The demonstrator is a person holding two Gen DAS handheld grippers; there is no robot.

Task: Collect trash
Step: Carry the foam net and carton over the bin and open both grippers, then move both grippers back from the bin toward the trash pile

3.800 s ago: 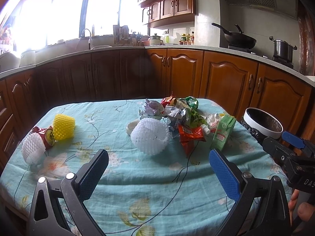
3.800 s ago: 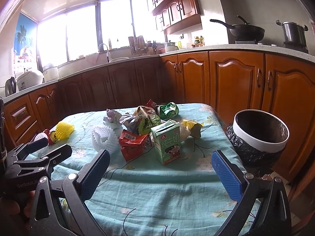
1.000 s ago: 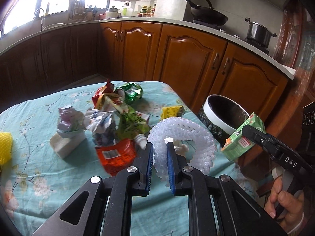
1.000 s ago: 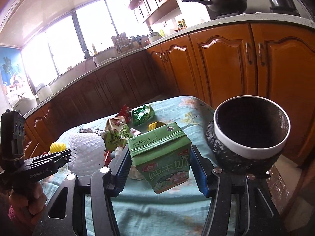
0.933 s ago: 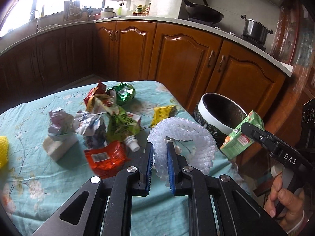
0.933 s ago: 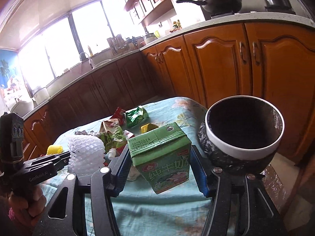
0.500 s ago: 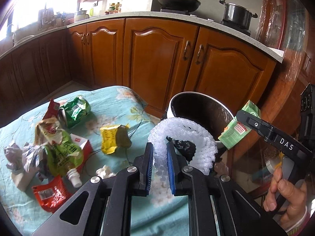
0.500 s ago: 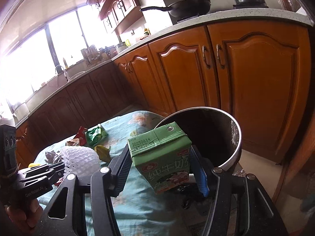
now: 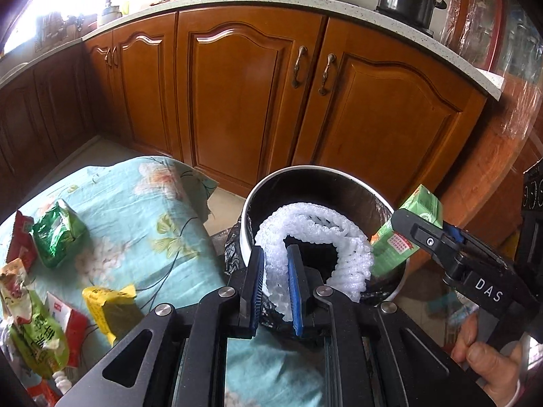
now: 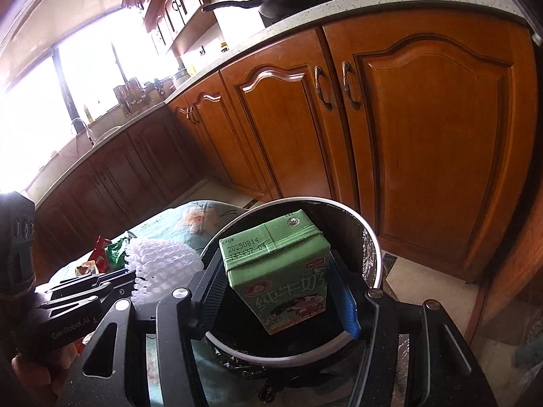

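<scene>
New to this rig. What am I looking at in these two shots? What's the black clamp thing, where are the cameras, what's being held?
There is no robot arm. A person holds a handheld two-finger clamp in each hand, and a fisheye camera on each looks forward along its fingers.

The left wrist view shows the left tool shut on a white foam fruit net, held over the round trash bin. The other tool shows at the right of that view, with the person's hand around its grip.

The right wrist view shows the right tool shut on a green milk carton, also over the bin.

Trash lies on the floral tablecloth: a green wrapper, a yellow packet and other wrappers at the left edge.
</scene>
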